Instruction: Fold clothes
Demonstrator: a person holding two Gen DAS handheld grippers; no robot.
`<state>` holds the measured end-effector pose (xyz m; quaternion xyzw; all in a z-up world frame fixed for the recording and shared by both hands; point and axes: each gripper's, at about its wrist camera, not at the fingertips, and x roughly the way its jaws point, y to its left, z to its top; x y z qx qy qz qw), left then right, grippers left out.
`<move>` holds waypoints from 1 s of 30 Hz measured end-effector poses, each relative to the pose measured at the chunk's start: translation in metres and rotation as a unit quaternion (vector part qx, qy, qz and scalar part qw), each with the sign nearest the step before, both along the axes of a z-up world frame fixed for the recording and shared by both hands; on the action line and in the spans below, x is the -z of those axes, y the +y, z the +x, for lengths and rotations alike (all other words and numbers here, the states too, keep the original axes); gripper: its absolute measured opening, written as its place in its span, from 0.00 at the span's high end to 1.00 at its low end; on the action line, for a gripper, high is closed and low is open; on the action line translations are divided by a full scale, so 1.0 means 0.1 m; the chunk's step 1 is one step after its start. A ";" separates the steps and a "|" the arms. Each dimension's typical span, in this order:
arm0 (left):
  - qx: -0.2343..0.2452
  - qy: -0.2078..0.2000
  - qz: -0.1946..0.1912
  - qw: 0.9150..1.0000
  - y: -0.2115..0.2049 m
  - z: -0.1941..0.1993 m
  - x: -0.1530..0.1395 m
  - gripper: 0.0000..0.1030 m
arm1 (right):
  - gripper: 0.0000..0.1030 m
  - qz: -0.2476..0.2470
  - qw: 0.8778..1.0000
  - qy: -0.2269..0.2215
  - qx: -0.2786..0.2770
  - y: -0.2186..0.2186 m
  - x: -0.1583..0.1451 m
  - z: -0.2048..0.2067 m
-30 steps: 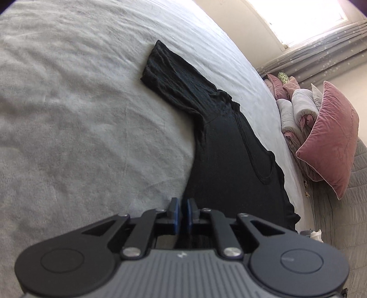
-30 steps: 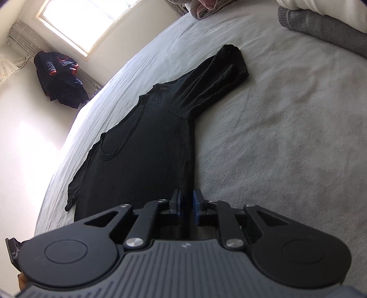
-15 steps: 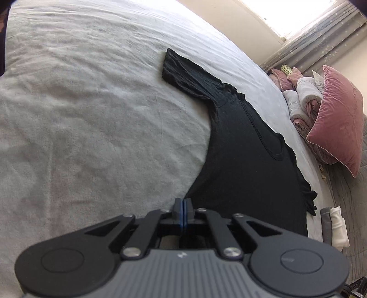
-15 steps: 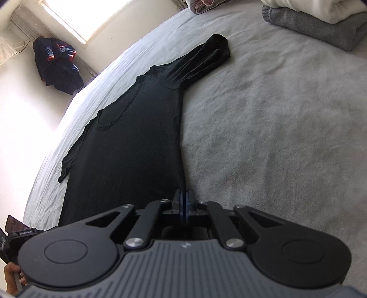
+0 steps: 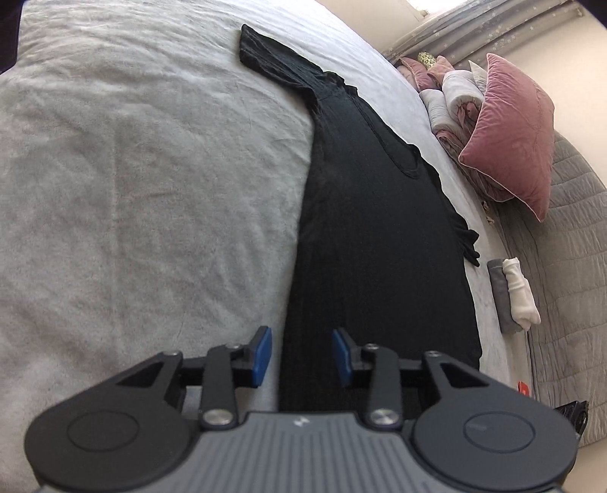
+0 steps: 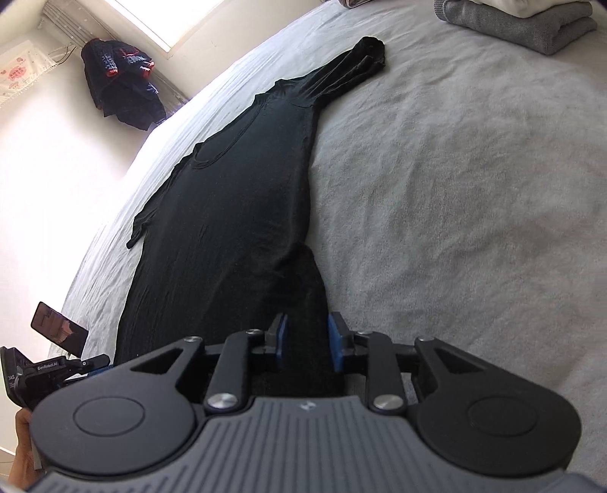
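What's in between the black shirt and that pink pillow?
In the left wrist view, a strip of bare grey bedsheet lies between the black shirt and the pink pillow, then rolled-up bedding piled against the pillow.

One black T-shirt (image 5: 379, 235) lies at twelve o'clock from two grippers, left (image 5: 302, 356) and right (image 6: 305, 340). One pink velvet pillow (image 5: 512, 132) sits at two o'clock. Two folded garments, one grey (image 6: 519, 22), one white (image 5: 521, 295). One dark hanging jacket (image 6: 121, 83) at ten o'clock.
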<state>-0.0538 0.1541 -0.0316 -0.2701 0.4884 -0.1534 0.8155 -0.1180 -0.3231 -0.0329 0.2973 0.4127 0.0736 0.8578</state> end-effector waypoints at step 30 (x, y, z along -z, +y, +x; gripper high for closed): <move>0.079 -0.032 0.046 0.995 0.02 -0.89 -0.29 0.98 | 0.96 0.011 0.999 0.028 -0.026 -0.02 -0.15 -0.99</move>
